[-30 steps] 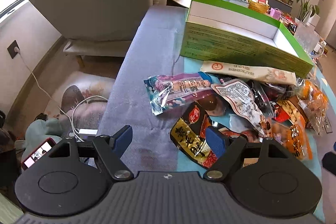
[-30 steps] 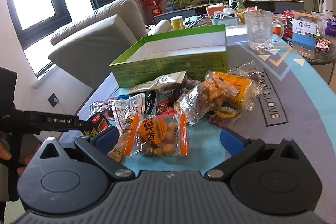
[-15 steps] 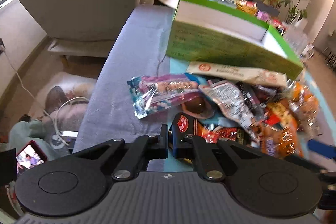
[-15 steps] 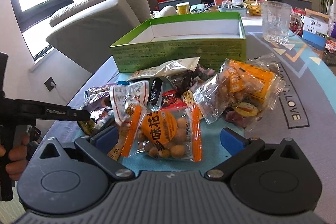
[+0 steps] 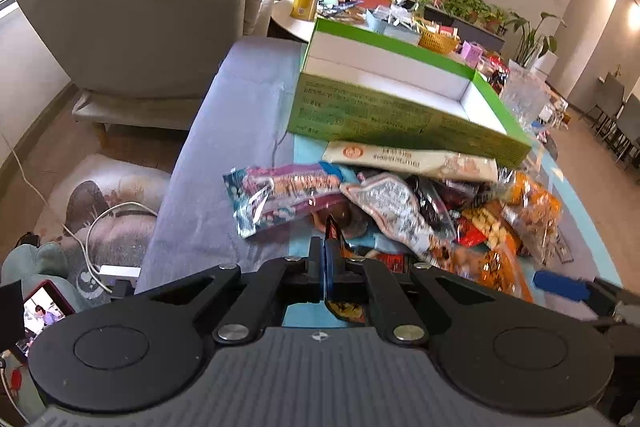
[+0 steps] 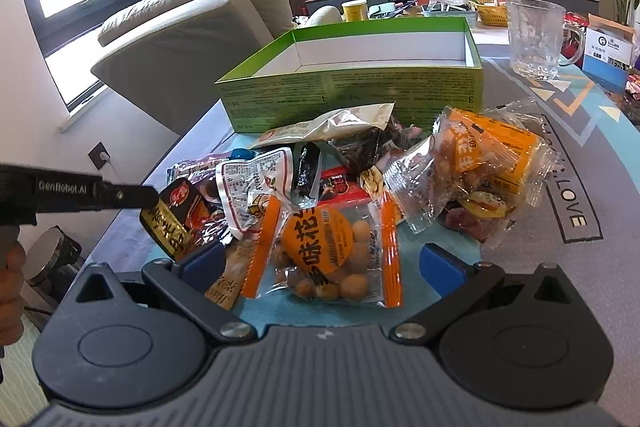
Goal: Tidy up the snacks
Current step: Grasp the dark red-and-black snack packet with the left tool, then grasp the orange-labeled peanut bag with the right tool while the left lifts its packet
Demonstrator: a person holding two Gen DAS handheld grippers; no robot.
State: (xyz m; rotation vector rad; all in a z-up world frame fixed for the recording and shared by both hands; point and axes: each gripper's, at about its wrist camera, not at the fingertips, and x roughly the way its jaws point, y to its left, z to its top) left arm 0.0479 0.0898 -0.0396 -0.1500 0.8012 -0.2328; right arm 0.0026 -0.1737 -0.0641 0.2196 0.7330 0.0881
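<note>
1. While the left gripper [image 5: 327, 267] was clenched on the black-and-gold packet [image 6: 172, 223], the packet stood edge-on between the blue pads in the left wrist view; the right wrist view showed it at the left edge of the snack pile, and whether it had cleared the table could not be told.
2. The right gripper [image 6: 320, 265] hung released, its jaws spread wide to either side of the orange peanut packet [image 6: 332, 251], which lay flat on the blue table mat [image 6: 432, 307] and was not yet gripped.
3. The green box [image 6: 360, 95], open-topped and with nothing visible inside, stood just behind the pile; the remaining snacks, among them a clear orange-printed bag [image 6: 480, 163] and a purple-and-blue packet [image 5: 280, 195], lay heaped against its near wall.
4. Judged risk: the hold on the black-and-gold packet appeared to sit near one edge, so the slick film could slip or swing out during transfer to the box.
5. Judged risk: packets overlapped, so lifting one could drag neighbours toward the table's left edge.
6. Judged risk: a glass mug [image 6: 536, 39] stood beside the box and could be struck by a wide sweep.
</note>
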